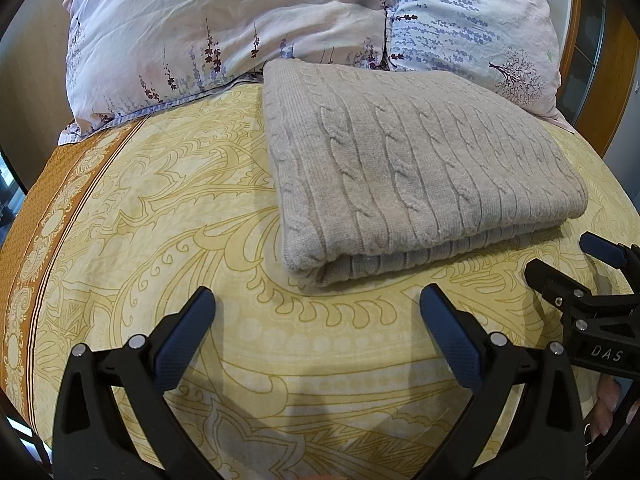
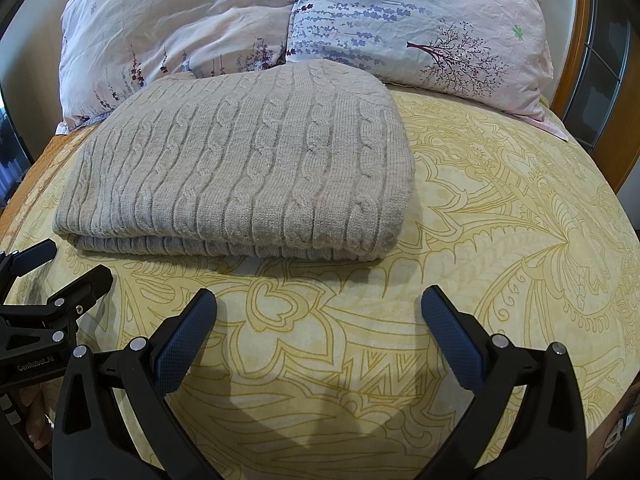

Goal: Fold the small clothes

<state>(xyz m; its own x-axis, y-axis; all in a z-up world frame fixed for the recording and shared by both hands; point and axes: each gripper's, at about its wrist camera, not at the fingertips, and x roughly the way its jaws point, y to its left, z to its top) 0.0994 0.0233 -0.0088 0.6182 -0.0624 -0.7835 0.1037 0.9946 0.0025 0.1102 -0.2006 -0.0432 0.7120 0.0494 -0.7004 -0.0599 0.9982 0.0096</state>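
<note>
A beige cable-knit sweater (image 1: 416, 164) lies folded into a thick rectangle on the yellow patterned bedspread (image 1: 192, 220). It also shows in the right wrist view (image 2: 248, 160). My left gripper (image 1: 318, 300) is open and empty, hovering just in front of the sweater's near folded edge. My right gripper (image 2: 319, 300) is open and empty too, in front of the sweater's near right corner. The right gripper also shows at the right edge of the left wrist view (image 1: 568, 264), and the left gripper at the left edge of the right wrist view (image 2: 68, 264).
Two floral pillows (image 1: 224, 28) (image 2: 420, 20) lean at the head of the bed behind the sweater. An orange border (image 1: 36, 216) runs along the bedspread's left side. A wooden frame (image 2: 576, 52) stands at the right.
</note>
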